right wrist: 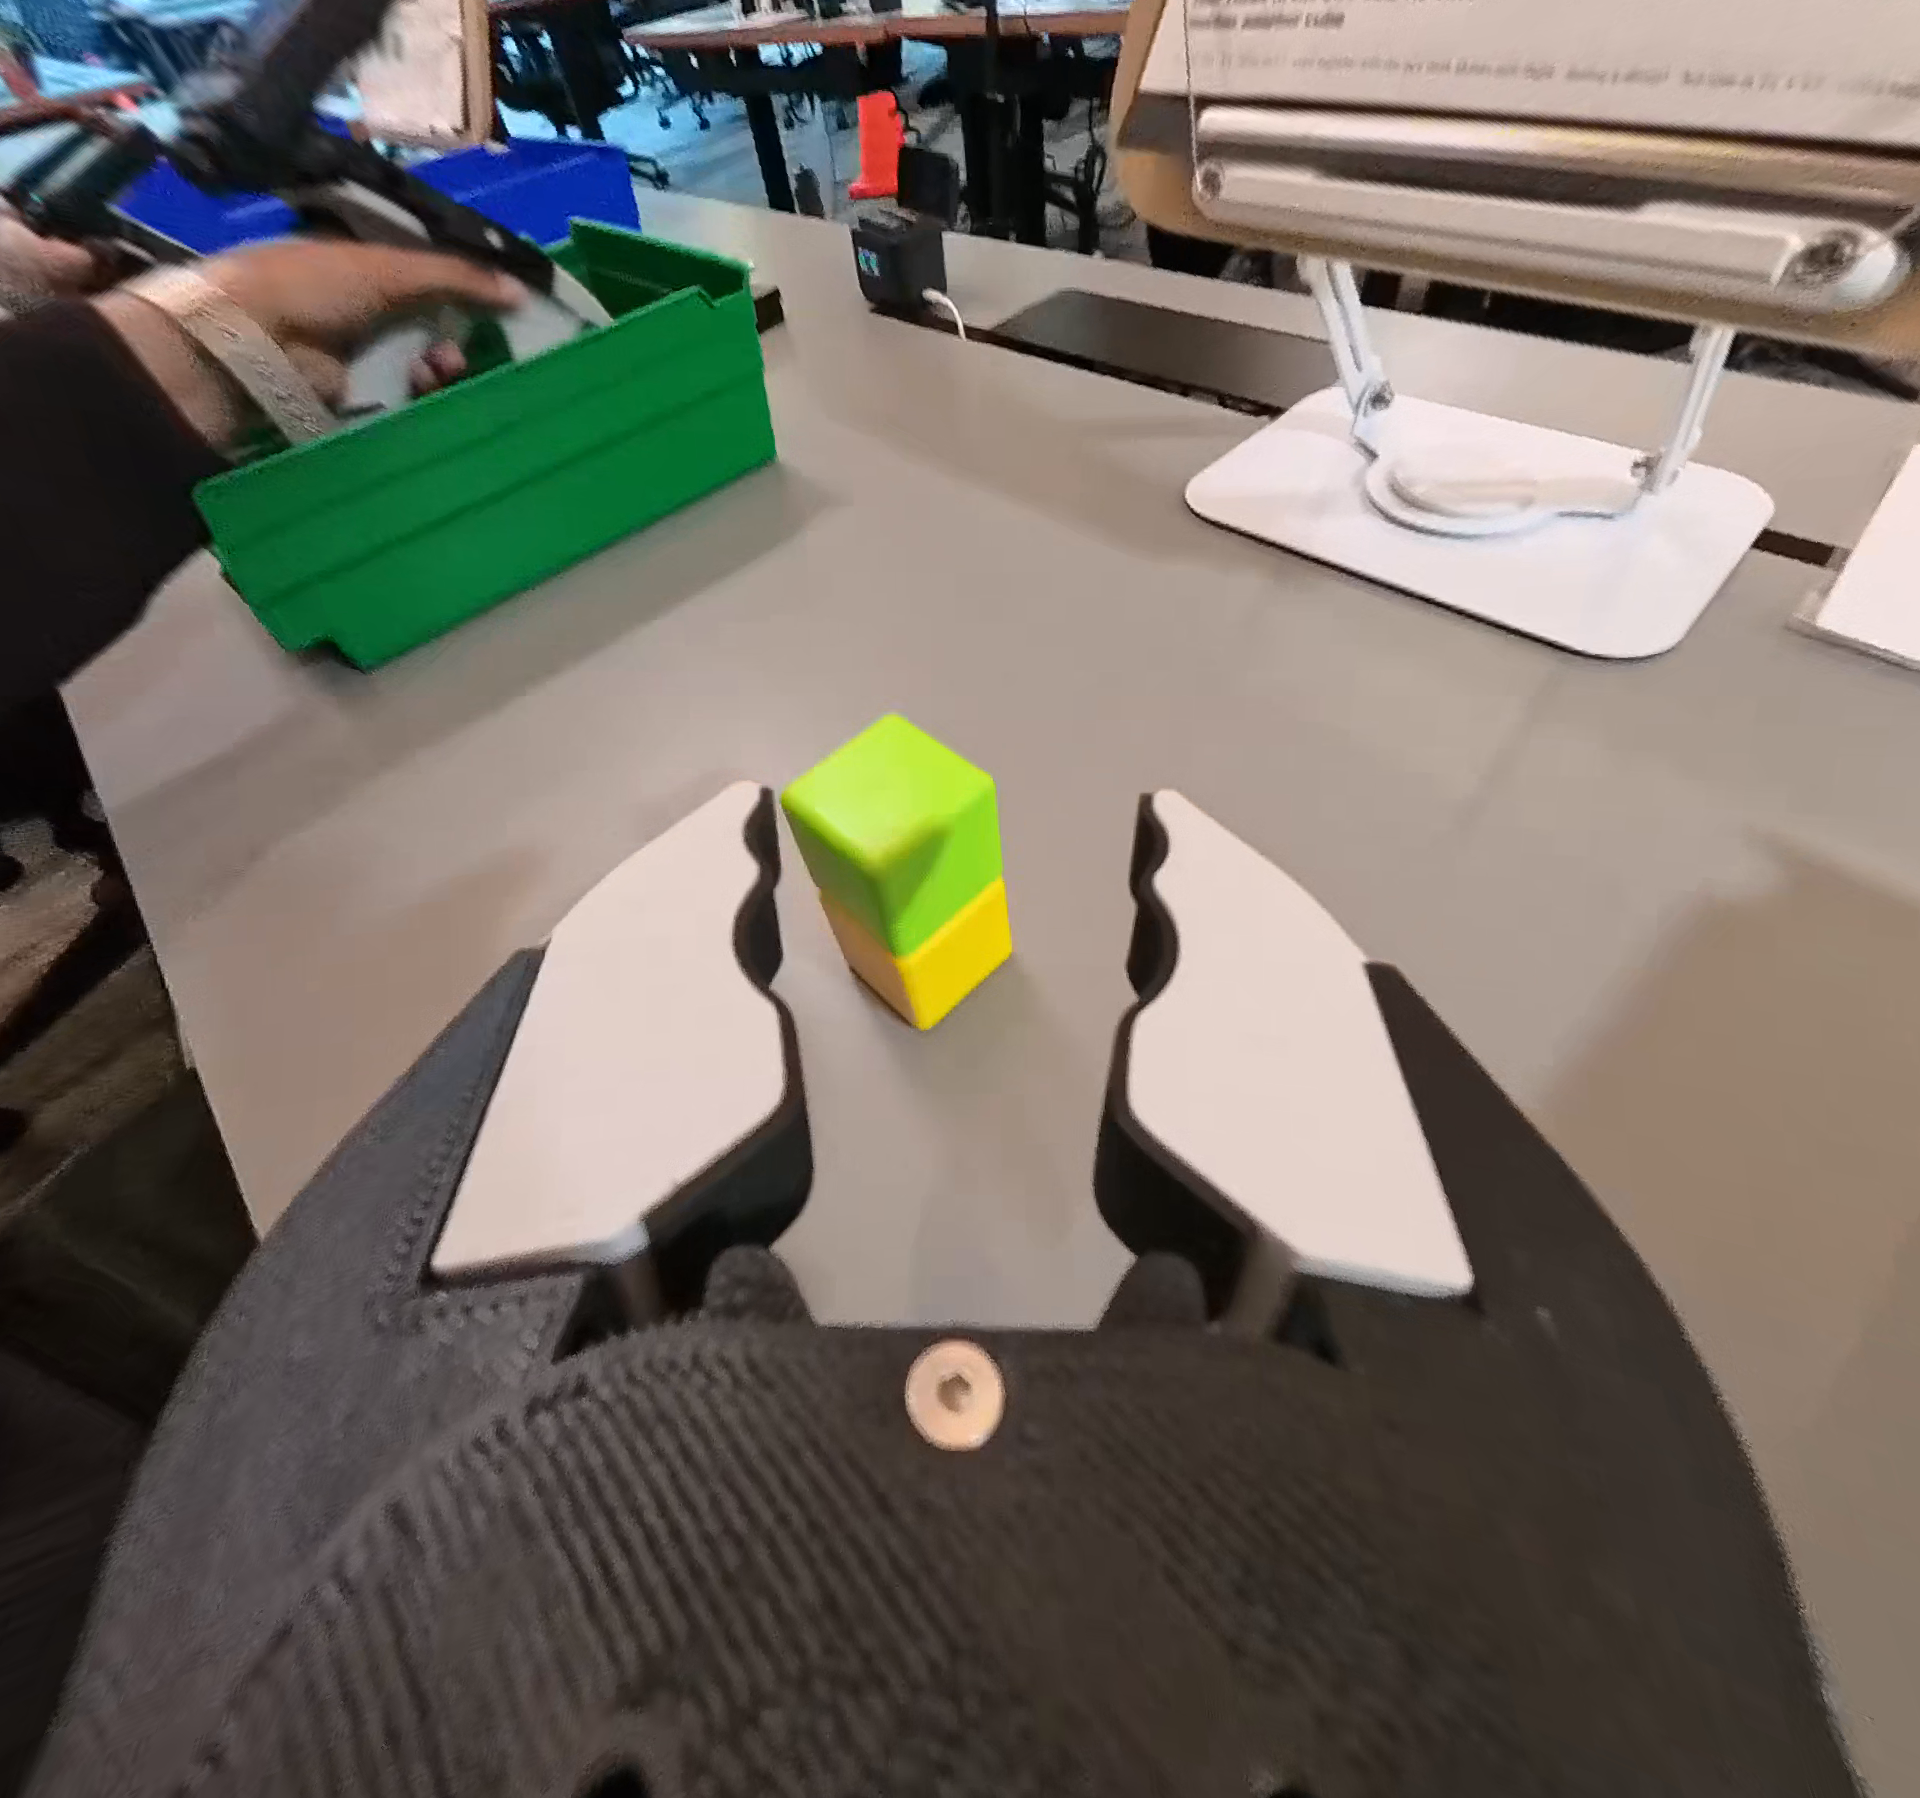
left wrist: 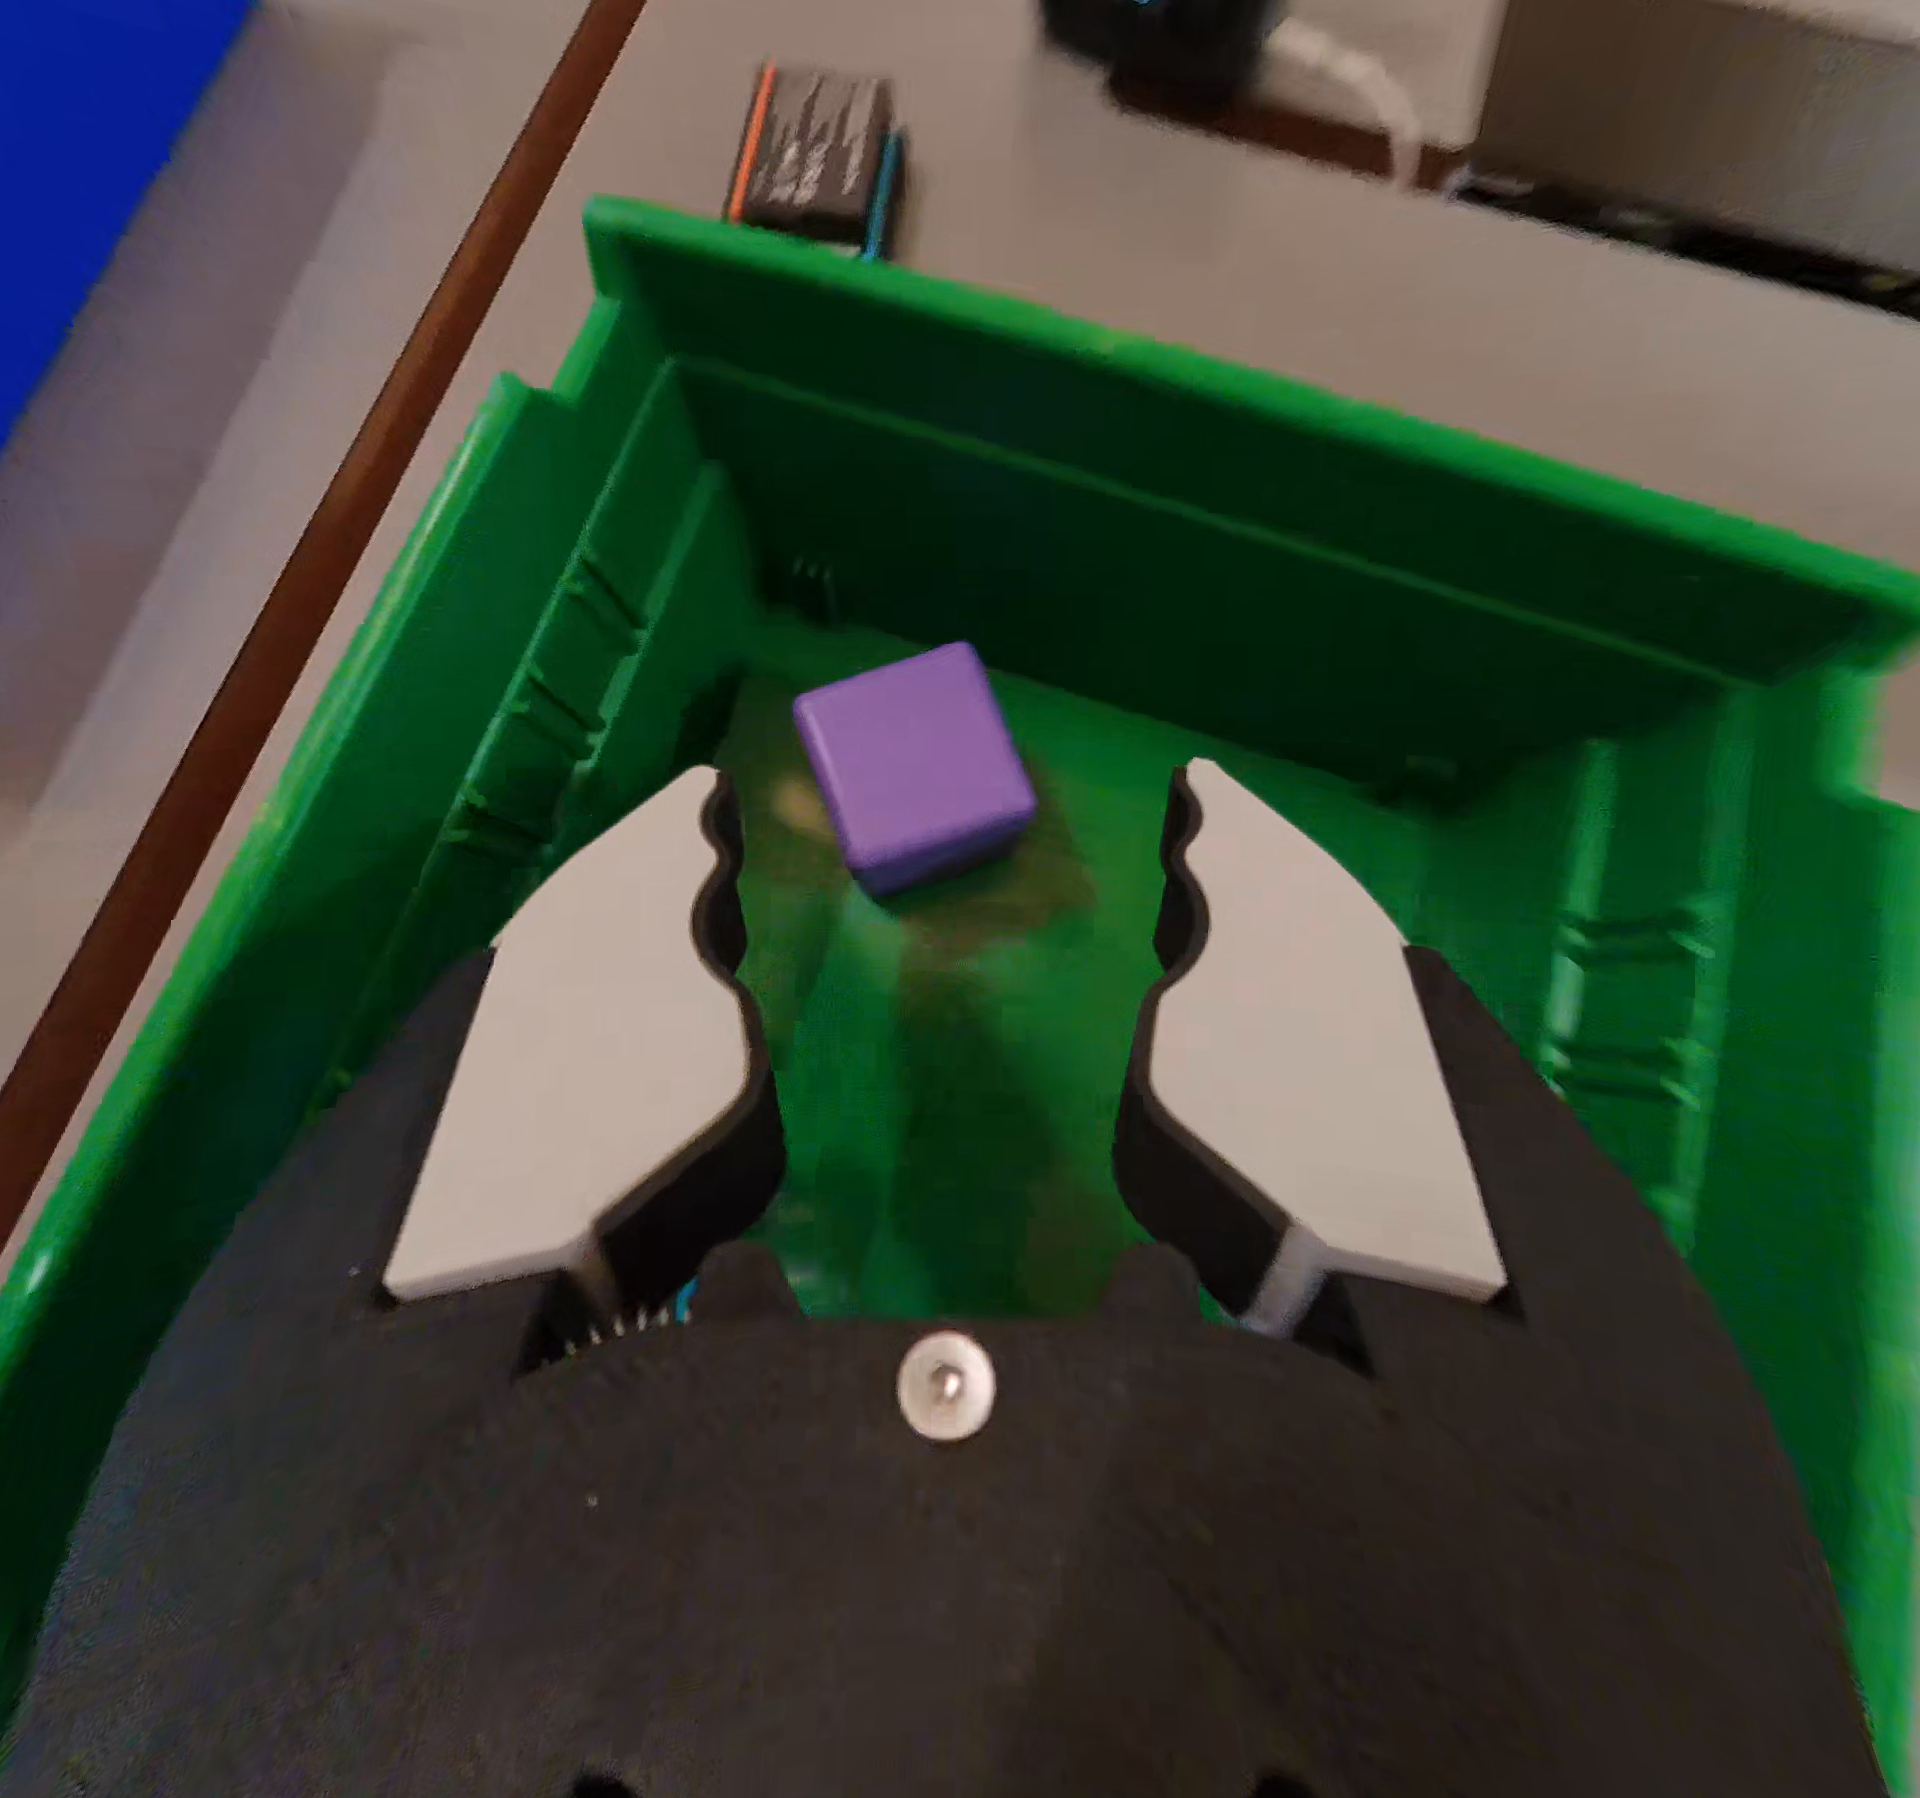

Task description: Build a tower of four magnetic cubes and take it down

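Observation:
My left gripper (left wrist: pixel 951 782) is open and reaches down into a green bin (left wrist: pixel 1195 418). A purple cube (left wrist: pixel 914 766) lies on the bin floor just past the fingertips, touching neither finger. My right gripper (right wrist: pixel 956 803) is open above the grey table (right wrist: pixel 1351 813). A lime green cube (right wrist: pixel 894 829) stands stacked on a yellow cube (right wrist: pixel 951 959) between its fingers, nearer the left one, with gaps on both sides. The right wrist view shows the green bin (right wrist: pixel 488 501) at the far left, with a hand and the left gripper (right wrist: pixel 499 314) inside it.
A white stand (right wrist: pixel 1486 512) holding a board with a printed sheet stands at the back right. A small black device (right wrist: pixel 899 262) with a cable sits behind the bin. A small dark box (left wrist: pixel 816 159) lies beyond the bin. The table's left edge (left wrist: pixel 416 418) runs close beside it. Across from one pair of fingers to the other is roughly 50 cm.

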Motion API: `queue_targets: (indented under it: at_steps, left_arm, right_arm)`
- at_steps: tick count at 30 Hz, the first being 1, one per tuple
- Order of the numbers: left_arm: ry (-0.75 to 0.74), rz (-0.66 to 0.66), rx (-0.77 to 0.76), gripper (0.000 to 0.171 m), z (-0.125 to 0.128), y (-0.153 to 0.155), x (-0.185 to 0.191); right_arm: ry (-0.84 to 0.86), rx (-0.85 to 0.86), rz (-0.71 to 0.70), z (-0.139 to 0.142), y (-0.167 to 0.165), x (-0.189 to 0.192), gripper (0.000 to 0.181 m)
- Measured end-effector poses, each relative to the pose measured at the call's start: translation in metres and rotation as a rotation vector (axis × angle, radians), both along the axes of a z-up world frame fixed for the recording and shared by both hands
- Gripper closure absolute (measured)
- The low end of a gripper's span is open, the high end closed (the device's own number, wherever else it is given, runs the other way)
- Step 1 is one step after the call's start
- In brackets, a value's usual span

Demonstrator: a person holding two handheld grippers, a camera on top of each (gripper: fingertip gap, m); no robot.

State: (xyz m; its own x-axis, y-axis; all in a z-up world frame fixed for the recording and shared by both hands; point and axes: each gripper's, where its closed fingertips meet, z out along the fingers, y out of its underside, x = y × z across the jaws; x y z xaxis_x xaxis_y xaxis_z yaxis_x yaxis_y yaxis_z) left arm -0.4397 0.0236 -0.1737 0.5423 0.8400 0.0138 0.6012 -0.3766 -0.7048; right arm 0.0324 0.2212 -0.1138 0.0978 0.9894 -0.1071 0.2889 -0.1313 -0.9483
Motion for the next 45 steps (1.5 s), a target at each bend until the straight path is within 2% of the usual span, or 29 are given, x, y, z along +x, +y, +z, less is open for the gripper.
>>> queue_targets:
  at_steps: [4,7,10,13,16,21,23,25,28,31,35,40,45]
  left_arm:
    - [-0.052,0.031,-0.054,0.093,-0.024,0.007,-0.013]
    - [-0.084,0.047,-0.105,0.101,-0.038,0.008,-0.019]
    - [-0.078,0.082,-0.095,0.118,-0.039,0.006,-0.024]
    - [-0.076,0.071,-0.03,0.12,-0.032,0.008,-0.02]
    - [-0.032,-0.002,0.064,0.121,-0.003,0.016,-0.005]
    - [0.199,-0.23,0.185,0.121,0.086,0.047,0.053]
    - [0.262,-0.371,0.189,0.121,0.122,0.068,0.091]
    - [0.31,-0.547,0.257,0.121,0.153,0.094,0.143]
    - [0.255,-0.763,0.339,0.122,0.171,0.127,0.22]
    - [0.199,-0.984,0.345,0.121,0.164,0.153,0.291]
    - [0.167,-1.26,0.288,0.121,0.133,0.174,0.361]
    - [0.156,-1.433,0.189,0.121,0.088,0.19,0.394]
    - [0.095,-1.744,0.222,0.12,0.076,0.181,0.432]
  right_arm:
    - [0.03,0.025,0.009,0.012,0.005,-0.006,0.116]
    - [0.055,0.017,0.011,0.02,0.008,-0.007,0.116]
    - [0.081,0.0,0.008,0.026,0.012,-0.005,0.118]
    - [0.081,0.002,-0.004,0.023,0.016,-0.002,0.12]
    - [0.073,0.006,0.006,0.014,0.016,-0.004,0.121]
    - [0.052,0.035,-0.016,0.0,0.025,-0.01,0.122]
    - [0.061,0.0,-0.01,0.0,0.022,-0.008,0.122]
    - [0.067,-0.017,-0.01,0.0,0.022,-0.002,0.123]
    - [0.05,-0.071,0.002,-0.004,0.023,0.003,0.121]
    - [0.024,-0.124,0.021,-0.015,0.023,0.004,0.121]
    - [-0.02,-0.118,0.026,-0.031,0.024,0.007,0.122]
    - [-0.03,-0.115,0.03,-0.037,0.024,0.009,0.126]
    - [-0.044,-0.162,0.04,-0.046,0.023,0.011,0.127]
